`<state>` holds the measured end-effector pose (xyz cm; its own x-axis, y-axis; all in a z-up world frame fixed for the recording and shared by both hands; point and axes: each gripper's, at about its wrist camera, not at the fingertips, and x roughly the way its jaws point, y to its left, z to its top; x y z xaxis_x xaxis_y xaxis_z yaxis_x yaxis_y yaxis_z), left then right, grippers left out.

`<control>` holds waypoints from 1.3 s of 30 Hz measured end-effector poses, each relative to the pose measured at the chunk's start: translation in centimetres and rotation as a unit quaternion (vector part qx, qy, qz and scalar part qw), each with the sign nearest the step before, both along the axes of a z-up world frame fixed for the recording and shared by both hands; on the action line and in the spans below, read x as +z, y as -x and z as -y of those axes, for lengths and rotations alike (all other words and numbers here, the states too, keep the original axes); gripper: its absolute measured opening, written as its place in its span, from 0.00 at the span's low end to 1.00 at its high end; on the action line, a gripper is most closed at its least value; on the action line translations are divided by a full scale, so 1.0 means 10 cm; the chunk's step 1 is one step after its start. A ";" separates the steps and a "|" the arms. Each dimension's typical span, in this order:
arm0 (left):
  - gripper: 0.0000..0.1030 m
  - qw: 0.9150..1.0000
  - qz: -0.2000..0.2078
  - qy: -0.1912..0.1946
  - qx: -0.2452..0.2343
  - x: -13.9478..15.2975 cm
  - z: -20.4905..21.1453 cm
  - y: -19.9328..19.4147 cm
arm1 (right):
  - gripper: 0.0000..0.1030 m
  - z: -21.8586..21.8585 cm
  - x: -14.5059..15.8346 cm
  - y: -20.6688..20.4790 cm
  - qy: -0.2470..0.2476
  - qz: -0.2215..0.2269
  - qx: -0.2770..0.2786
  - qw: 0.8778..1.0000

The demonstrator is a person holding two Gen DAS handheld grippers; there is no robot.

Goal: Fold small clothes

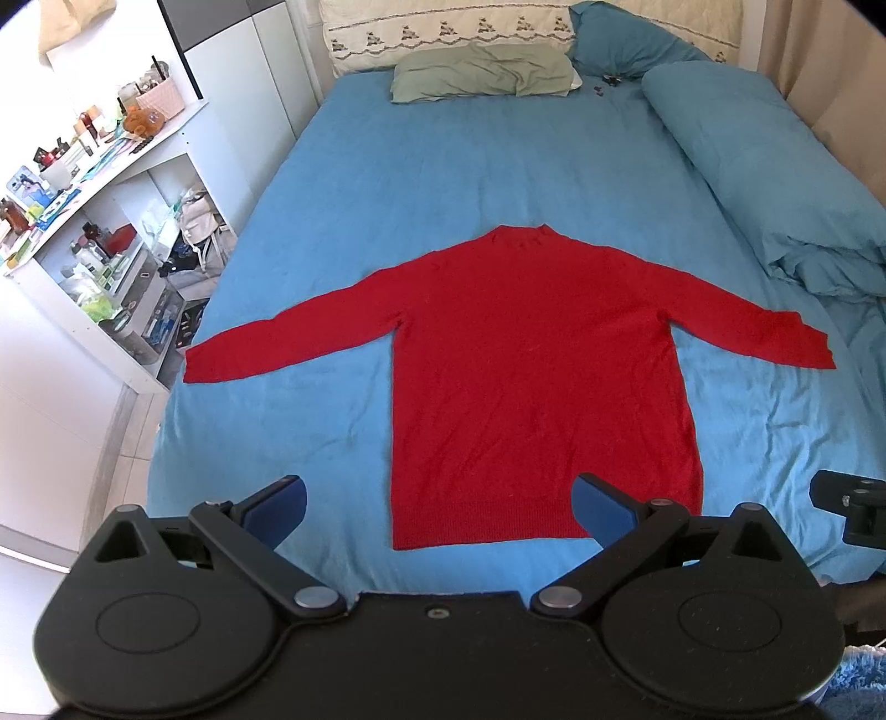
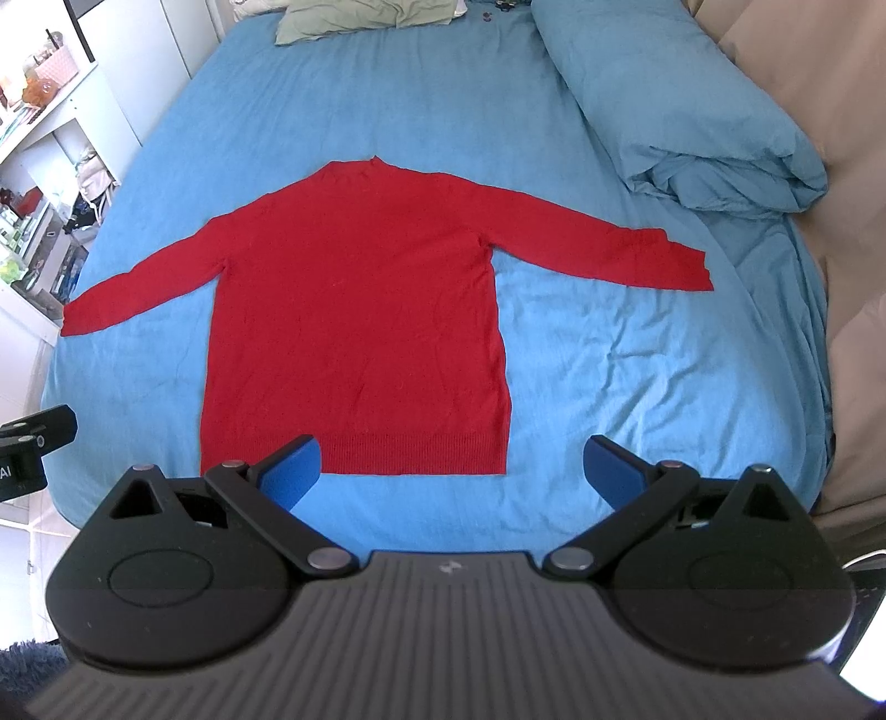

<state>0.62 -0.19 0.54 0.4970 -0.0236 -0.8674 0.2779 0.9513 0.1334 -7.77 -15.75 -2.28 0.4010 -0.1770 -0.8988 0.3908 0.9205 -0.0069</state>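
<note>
A red long-sleeved sweater (image 1: 531, 360) lies flat on the blue bed sheet (image 1: 443, 166), both sleeves spread out, hem toward me. It also shows in the right wrist view (image 2: 354, 310). My left gripper (image 1: 440, 501) is open and empty, held above the hem's left part. My right gripper (image 2: 451, 468) is open and empty, above the hem's right corner. The right gripper's edge shows in the left wrist view (image 1: 853, 504); the left gripper's edge shows in the right wrist view (image 2: 33, 448).
A rolled blue duvet (image 1: 764, 166) lies along the bed's right side. A green pillow (image 1: 482, 72) and a blue pillow (image 1: 626, 39) sit at the head. A cluttered white shelf unit (image 1: 105, 221) stands left of the bed.
</note>
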 end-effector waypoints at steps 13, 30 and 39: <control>1.00 1.000 -0.006 0.001 0.000 -0.01 0.01 -0.02 | 1.00 0.03 -0.02 -0.02 -0.007 -0.004 0.003 1.000; 1.00 1.000 -0.004 0.000 0.002 -0.01 0.02 -0.01 | 1.00 -0.01 -0.05 -0.03 -0.010 -0.006 0.005 1.000; 1.00 1.000 -0.002 0.000 0.001 -0.01 0.02 -0.01 | 1.00 0.00 -0.03 -0.03 -0.008 -0.007 0.005 1.000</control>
<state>0.70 -0.36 0.42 0.4929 -0.0215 -0.8698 0.2760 0.9519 0.1328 -7.43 -15.77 -2.61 0.3903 -0.1584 -0.9070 0.3820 0.9242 0.0030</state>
